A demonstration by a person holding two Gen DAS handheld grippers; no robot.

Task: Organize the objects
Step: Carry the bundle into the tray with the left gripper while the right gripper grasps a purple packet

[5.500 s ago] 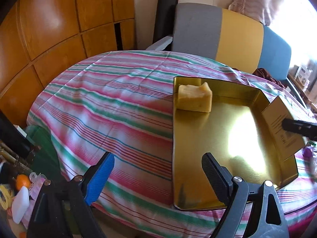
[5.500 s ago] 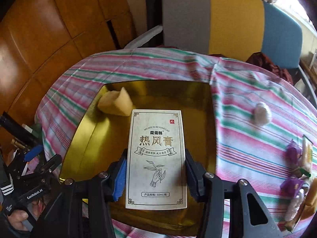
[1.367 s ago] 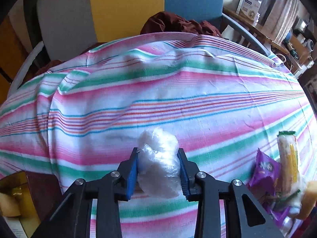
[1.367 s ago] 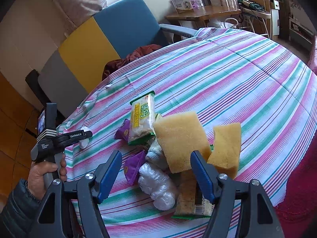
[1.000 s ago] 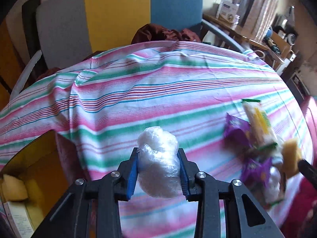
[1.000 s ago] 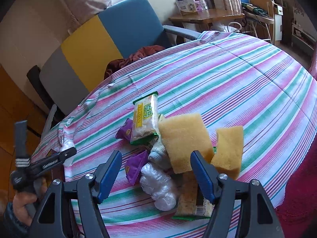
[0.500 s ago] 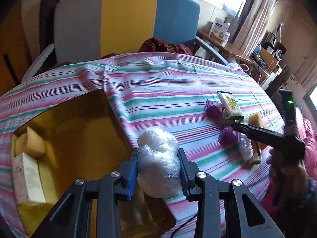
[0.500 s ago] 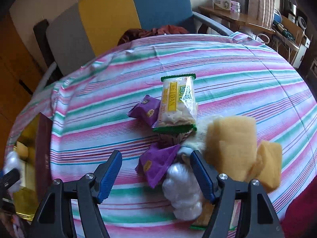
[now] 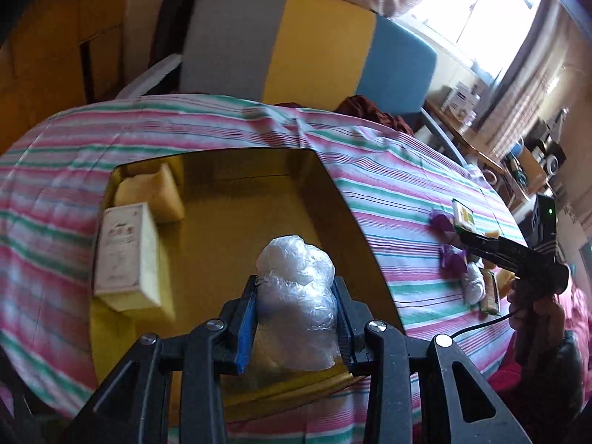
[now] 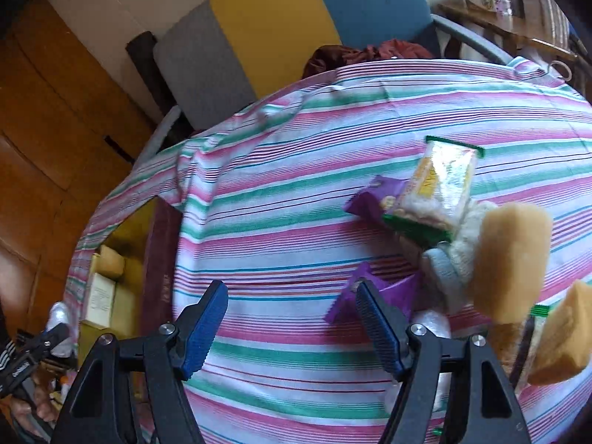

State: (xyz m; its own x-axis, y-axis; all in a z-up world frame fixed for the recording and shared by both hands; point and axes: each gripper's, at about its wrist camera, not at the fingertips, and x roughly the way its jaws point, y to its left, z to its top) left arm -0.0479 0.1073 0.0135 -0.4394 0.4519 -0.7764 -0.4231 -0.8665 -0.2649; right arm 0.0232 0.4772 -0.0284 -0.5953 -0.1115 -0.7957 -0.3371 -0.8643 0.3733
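The left gripper squeezes a crumpled ball of clear plastic wrap between its two blue-padded fingers. The ball fills the gap between the pads and sticks up above them. It hangs over the near part of a shiny gold metal tray that sits on a table with a pink, green and white striped cloth. In the far left corner of the tray lies a yellow sponge block. Just in front of it, touching it, lies a white cardboard box with printed writing along the left wall.

The right gripper has its two blue fingers wide apart with nothing between them. It hovers over the striped cloth, beside a pile of things on its right. Closest to its right finger is a small purple foil packet. A second purple packet lies farther off, partly under a clear snack pack with green ends. Next to these is a fuzzy white and pale blue cloth thing. A big tan sponge leans against it, and another tan sponge sits at the right edge. A white plastic wad shows just behind the right finger.

Behind the table stands a chair with a grey, yellow and blue back.
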